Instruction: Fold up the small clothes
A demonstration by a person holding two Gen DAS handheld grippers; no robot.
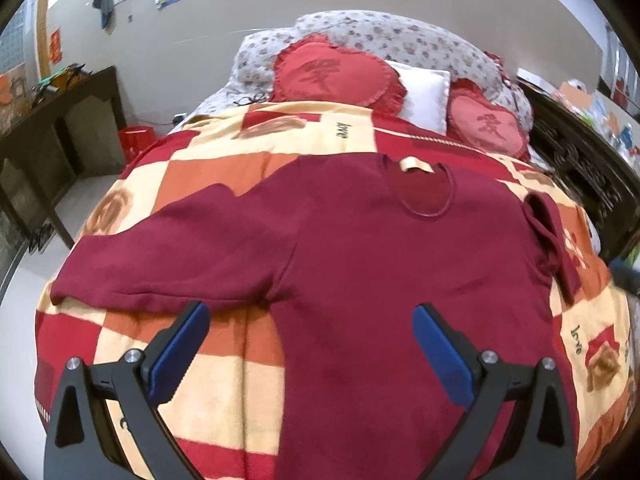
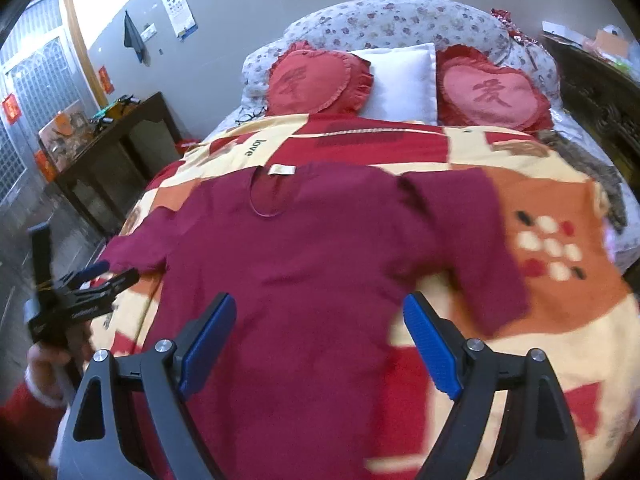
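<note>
partly cut off – maroon shirt (image 1: pixel 360 248) hem under both spread claws

Each hand-held gripper (image 1: pixel 310 316) has black arms, blue ribbed pads (image 2: pixel 206 332) (silver screws), beside a red, white-cuffed sleeve (image 2: pixel 20 404).

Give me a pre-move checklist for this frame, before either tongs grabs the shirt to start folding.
1. Maroon shirt lies flat, front up, on the patchwork blanket: ok.
2. Left tongs open, holding nothing: ok.
3. Right tongs open, holding nothing: ok.
4. Long left sleeve spread out to the side: ok.
5. Right sleeve flat: not ok in the left wrist view, where it looks bunched; motion blur in the right wrist view.
6. Shirt hem laid straight: cannot tell, it is out of view below both tongs.
</note>
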